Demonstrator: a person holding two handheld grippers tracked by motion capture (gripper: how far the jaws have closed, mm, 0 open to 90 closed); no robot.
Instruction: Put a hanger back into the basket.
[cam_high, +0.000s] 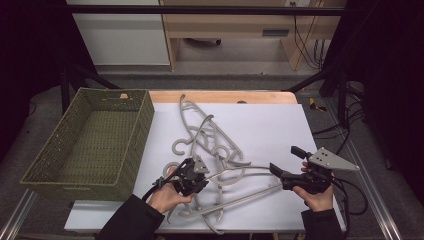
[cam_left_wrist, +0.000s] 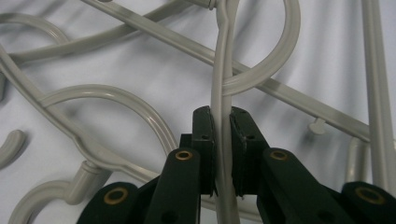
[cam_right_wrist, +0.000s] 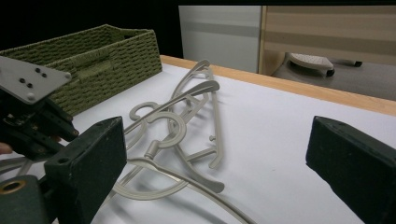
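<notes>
Pinching one grey hanger lengthwise in the left gripper, we note the right gripper waits spread, just beside the pile.

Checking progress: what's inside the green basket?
The basket looks empty in the high view: bare woven floor. Its near wall hides the closest strip. The hangers lie on the table beside it.

basket: on the table's left part, left of the sheet; its right wall overlaps the sheet's left edge
hangers: piled crossing one another on the sheet, right of the basket, from mid-table toward the near edge
left gripper: at the pile's near left, near the basket's near right corner
right gripper: right of the pile, on the near right of the sheet
</notes>
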